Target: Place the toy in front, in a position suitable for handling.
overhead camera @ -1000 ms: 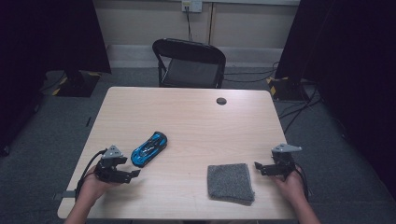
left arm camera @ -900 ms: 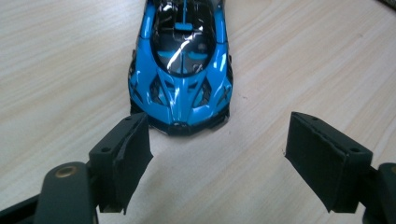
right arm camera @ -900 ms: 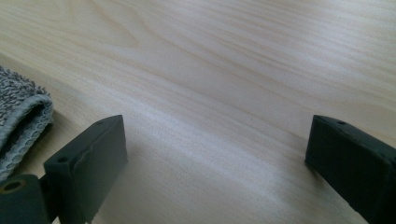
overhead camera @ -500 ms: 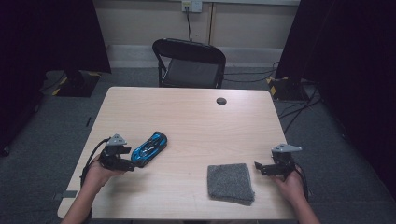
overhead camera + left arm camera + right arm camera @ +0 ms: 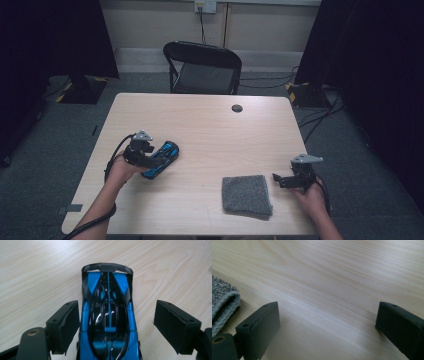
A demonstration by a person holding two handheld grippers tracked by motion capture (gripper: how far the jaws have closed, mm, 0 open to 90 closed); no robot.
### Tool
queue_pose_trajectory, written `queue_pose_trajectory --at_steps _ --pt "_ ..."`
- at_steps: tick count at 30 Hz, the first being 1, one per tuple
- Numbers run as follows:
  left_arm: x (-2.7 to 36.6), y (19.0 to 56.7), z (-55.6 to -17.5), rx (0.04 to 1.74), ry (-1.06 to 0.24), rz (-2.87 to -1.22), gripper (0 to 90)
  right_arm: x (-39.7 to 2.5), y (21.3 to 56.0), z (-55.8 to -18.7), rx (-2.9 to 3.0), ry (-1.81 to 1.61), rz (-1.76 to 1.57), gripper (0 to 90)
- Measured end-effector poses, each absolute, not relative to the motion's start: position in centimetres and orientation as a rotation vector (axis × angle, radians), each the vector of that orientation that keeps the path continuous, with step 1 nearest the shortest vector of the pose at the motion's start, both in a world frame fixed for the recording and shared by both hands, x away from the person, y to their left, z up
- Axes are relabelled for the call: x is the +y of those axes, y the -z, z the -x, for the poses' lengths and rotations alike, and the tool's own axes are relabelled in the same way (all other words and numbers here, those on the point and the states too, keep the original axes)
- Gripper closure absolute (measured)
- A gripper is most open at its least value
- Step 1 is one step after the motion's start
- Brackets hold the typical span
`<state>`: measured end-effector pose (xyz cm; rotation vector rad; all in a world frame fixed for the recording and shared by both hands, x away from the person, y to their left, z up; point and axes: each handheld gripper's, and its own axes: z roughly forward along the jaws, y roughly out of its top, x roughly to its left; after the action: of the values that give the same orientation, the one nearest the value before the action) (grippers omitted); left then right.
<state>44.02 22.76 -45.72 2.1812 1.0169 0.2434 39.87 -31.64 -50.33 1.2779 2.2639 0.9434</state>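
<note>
A blue and black toy race car [image 5: 162, 157] [image 5: 108, 315] lies on the wooden table [image 5: 210, 130] at the left. My left gripper [image 5: 152, 161] [image 5: 117, 327] is open and straddles the car's body, one jaw on each side; the left jaw is close to the car and the right jaw stands well apart from it. A folded grey cloth [image 5: 246, 196] [image 5: 222, 307] lies near the front edge on the right. My right gripper [image 5: 278, 179] [image 5: 328, 327] is open just right of the cloth, with bare table between its jaws.
A small dark round cap [image 5: 237, 108] sits in the table near its far edge. A black folding chair [image 5: 202, 67] stands behind the table. Dark curtains flank the room, and cables run along the floor at the right.
My left gripper has moved forward and to the right, from beside the car to around it. The car, the cloth and my right gripper have stayed put.
</note>
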Motion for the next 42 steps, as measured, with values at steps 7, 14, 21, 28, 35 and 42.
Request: queue_pose_trajectory --at_steps 7,14,21,28,35,42 --pt "21.5 46.3 -45.5 1.038 -0.216 -2.184 20.9 -31.6 50.3 -39.9 2.264 -0.944 -1.278 4.7" --pt "20.9 46.6 -46.0 1.041 -0.218 -2.208 20.9 -31.6 50.3 -39.9 2.267 -0.945 -1.277 4.8" --pt "20.6 47.1 -46.9 1.067 -0.230 -2.210 21.0 -31.6 50.3 -39.9 2.267 -0.945 -1.276 4.7" --pt "19.6 48.1 -47.6 1.069 -0.238 -2.262 21.1 -31.6 50.3 -40.0 2.268 -0.947 -1.273 4.7" --pt "18.9 48.7 -48.0 1.094 -0.241 -2.273 20.2 -31.6 50.3 -40.0 2.269 -0.946 -1.273 4.7" --pt "18.6 48.5 -48.0 1.098 -0.267 -2.305 24.5 -31.6 50.3 -40.0 2.269 -0.947 -1.273 4.7"
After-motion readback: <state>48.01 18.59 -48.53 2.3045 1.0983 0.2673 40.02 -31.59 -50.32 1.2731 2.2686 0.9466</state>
